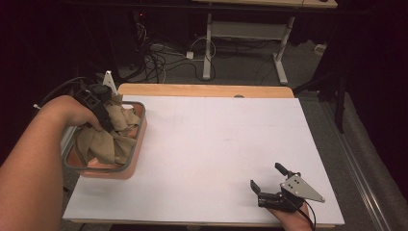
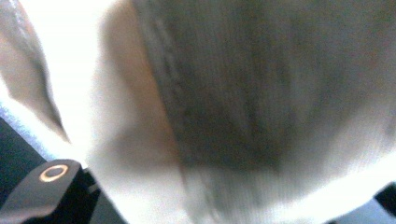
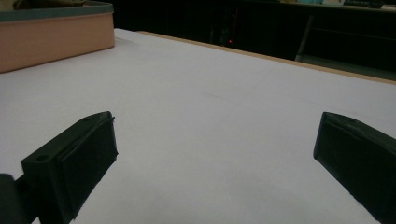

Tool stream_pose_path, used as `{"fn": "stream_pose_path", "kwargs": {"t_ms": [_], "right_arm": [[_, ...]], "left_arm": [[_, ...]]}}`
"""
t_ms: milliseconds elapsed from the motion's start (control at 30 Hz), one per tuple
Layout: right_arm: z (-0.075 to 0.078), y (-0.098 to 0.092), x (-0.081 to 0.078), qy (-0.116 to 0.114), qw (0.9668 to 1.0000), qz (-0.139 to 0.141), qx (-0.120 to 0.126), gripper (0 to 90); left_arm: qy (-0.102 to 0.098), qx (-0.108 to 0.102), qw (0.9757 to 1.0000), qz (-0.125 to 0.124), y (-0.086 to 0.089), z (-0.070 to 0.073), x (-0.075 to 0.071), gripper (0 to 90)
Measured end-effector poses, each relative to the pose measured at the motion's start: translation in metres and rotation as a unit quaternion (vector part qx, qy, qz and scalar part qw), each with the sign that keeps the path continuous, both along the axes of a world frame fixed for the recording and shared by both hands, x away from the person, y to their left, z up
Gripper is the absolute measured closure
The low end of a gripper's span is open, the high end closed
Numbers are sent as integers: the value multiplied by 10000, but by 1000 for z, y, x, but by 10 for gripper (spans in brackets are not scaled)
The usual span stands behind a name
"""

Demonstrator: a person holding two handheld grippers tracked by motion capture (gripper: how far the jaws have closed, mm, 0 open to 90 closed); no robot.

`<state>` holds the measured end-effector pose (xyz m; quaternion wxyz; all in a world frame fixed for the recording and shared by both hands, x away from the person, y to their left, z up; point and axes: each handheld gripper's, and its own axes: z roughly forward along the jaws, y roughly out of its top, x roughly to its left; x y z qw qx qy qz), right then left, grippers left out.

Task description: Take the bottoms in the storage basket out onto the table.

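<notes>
Beige cloth (image 1: 111,135) fills the orange bin (image 1: 136,153), left tool (image 1: 103,117) buried, grip unclear; right tool (image 1: 269,179) gapes.

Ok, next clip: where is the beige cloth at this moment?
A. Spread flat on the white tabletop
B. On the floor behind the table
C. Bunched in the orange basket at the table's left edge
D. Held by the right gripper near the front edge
C: the high view shows the beige cloth crumpled inside the orange basket with the left gripper down in it, while the right gripper sits open over the bare white tabletop.
</notes>
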<state>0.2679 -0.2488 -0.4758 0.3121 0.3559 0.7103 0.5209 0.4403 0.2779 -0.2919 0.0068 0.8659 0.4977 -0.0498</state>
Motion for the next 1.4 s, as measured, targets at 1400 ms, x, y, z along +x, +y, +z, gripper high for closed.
{"fn": "stream_pose_path", "kwargs": {"t_ms": [1400], "right_arm": [[0,-2,0,-80,9999,-147,-20,5]], "left_arm": [[-318,-93,9987,-380,-53,33,1,628]]}}
